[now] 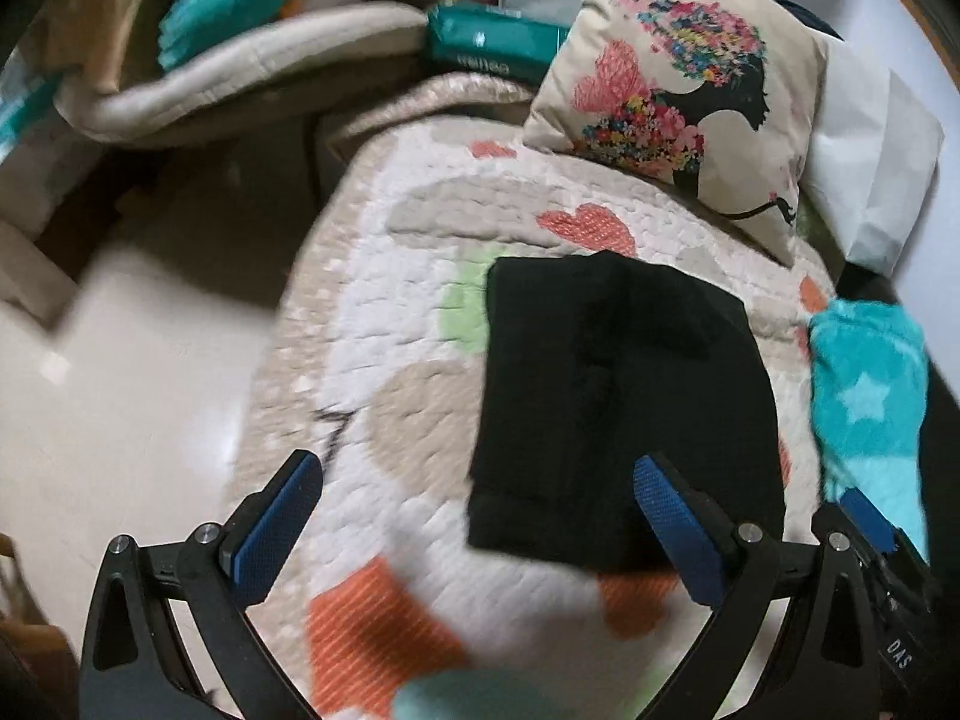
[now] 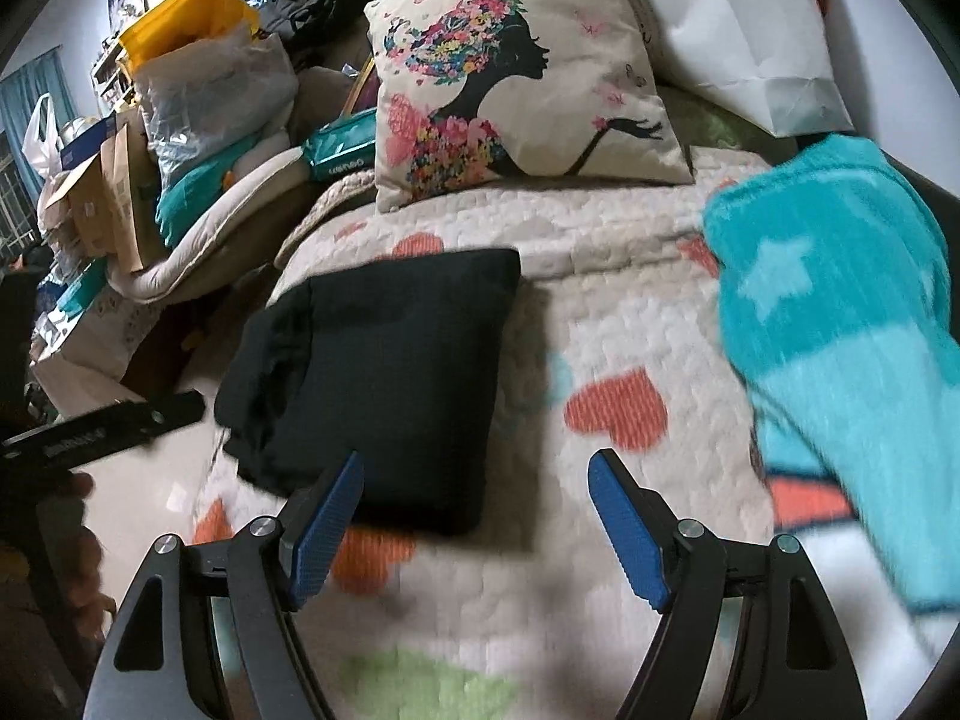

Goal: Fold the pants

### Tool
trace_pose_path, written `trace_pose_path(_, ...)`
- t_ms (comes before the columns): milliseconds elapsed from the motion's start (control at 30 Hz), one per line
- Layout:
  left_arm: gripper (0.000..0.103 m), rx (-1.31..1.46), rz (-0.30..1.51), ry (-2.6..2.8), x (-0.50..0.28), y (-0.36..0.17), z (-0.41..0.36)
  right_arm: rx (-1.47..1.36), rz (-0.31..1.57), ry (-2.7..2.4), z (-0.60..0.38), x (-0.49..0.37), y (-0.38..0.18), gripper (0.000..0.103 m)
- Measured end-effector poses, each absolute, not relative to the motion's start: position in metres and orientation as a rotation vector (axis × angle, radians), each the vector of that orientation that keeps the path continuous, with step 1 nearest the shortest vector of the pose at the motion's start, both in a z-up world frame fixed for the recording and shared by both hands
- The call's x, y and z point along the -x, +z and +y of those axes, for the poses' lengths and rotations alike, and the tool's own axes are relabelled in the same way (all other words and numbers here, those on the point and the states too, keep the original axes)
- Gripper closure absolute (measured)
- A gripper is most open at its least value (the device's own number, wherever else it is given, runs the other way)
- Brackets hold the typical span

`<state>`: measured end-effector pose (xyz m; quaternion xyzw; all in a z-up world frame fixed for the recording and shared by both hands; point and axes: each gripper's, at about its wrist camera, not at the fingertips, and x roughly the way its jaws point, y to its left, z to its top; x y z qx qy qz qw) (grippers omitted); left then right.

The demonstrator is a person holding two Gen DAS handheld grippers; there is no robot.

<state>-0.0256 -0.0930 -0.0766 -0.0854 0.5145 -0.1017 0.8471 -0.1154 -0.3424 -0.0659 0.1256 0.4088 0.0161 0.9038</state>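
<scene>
Across the bed: quilted cover, cream and beige, with orange hearts and green patches. At its head, propped cushion printed with a silhouetted profile in bright flowers; just beside, white paper bag leaning on the wall. On the right side of the quilt, teal fleece blanket with pale stars, blurred. Left of the bed, pale glossy floor, then heaped clutter: rolled beige bedding, teal packets, clear plastic sack topped by something yellow, cardboard boxes further back.

Near the left edge of the quilt, black pants, already folded to a compact, roughly rectangular bundle, lying flat; layered edges showing along one side, a soft crease down the middle, one corner reaching toward the bed's edge.

Above the bundle's near end, left claw released, blue pads spread wide, nothing between them. Right claw likewise released and wide, hovering over bare quilt just beside the pants, touching nothing.
</scene>
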Motion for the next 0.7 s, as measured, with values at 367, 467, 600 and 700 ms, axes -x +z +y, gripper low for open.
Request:
trace_pose_path(367, 0.000, 0.259, 1.194, -0.355, -0.024, -0.131, -0.118, -0.526, 0.987, 0.137, -0.375, 0.000, -0.125, 0.018)
trace_pose_path(467, 0.026, 0.231, 1.188, -0.378, -0.024, -0.125, -0.131, -0.558, 1.016, 0.198, -0.368, -0.014, -0.132, 0.031)
trace_pose_path(600, 0.042, 0.205, 1.163, -0.403, -0.026, -0.114, -0.143, -0.507, 1.018, 0.234, -0.356, -0.020, -0.120, 0.057)
trace_pose_path(700, 0.042, 0.229, 1.154, -0.401, -0.033, -0.109, -0.144, -0.487, 0.997, 0.260, -0.354, -0.023, -0.107, 0.060)
